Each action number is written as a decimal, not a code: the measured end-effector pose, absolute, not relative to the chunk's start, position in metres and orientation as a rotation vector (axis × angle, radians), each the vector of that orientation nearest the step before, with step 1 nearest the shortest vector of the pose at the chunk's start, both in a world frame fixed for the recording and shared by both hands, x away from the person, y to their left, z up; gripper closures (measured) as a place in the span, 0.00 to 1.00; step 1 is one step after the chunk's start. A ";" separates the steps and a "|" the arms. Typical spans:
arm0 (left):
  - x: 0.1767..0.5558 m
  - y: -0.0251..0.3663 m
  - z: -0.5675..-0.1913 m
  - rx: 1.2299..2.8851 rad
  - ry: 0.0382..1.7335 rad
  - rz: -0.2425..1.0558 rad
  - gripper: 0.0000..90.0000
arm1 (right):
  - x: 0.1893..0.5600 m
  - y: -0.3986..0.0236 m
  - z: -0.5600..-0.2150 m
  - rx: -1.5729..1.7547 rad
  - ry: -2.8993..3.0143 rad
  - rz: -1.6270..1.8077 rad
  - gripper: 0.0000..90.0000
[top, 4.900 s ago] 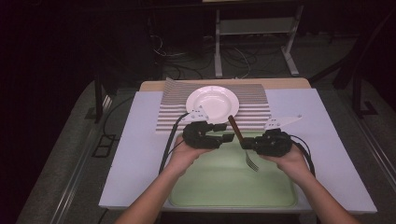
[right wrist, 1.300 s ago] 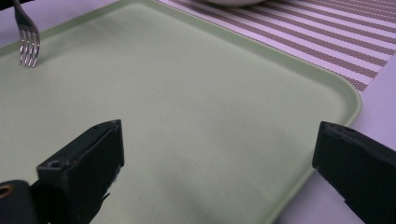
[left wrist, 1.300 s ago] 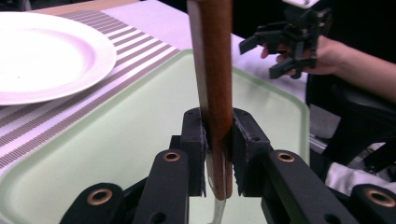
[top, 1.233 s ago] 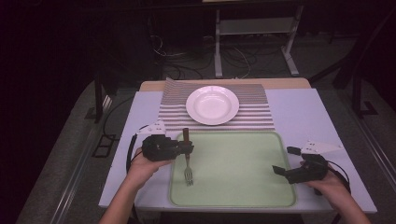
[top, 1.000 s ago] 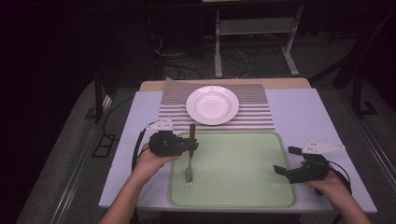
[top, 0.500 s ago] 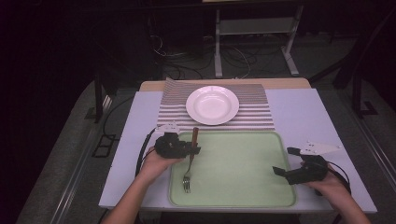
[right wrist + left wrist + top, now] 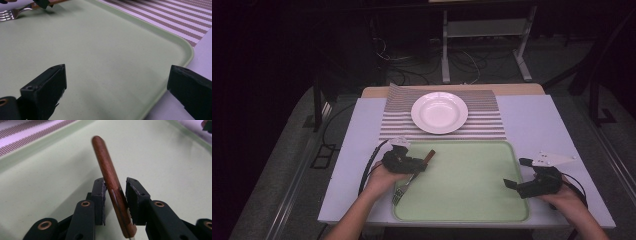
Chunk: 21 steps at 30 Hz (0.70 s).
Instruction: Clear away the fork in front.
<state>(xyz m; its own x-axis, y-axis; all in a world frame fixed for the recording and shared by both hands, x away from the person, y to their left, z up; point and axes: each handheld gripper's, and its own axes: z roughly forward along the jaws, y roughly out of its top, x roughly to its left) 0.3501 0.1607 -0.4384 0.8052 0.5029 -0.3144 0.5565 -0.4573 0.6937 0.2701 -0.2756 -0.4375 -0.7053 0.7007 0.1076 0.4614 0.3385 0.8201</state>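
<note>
Left hand-held gripper (image 7: 418,163) grasps the fork (image 7: 404,186) by its wooden handle (image 7: 111,185), low at the green tray's (image 7: 472,175) left edge, tines resting on the tray. Plate (image 7: 439,111) sits on the striped mat (image 7: 484,119) beyond. Right hand-held gripper (image 7: 517,173) is released, jaws spread wide, over the tray's right rim.

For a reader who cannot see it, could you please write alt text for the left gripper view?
A fork's brown wooden handle stands tilted between the left gripper's two black jaws; one pad touches it, with a slight gap at the other. A pale green tray lies beneath, and a striped mat shows at the top left.
</note>
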 end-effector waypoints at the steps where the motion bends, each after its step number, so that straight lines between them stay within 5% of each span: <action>1: 0.350 0.160 -0.439 2.144 0.778 -0.081 0.76 | 0.270 -0.276 -0.438 1.044 2.341 1.301 0.03; 14: 0.349 0.158 -0.437 2.124 0.760 -0.082 0.80 | 0.271 -0.275 -0.438 1.043 2.346 1.295 0.03; 21: 0.342 0.143 -0.427 2.114 0.672 -0.077 0.99 | 0.271 -0.274 -0.438 1.041 2.349 1.290 0.03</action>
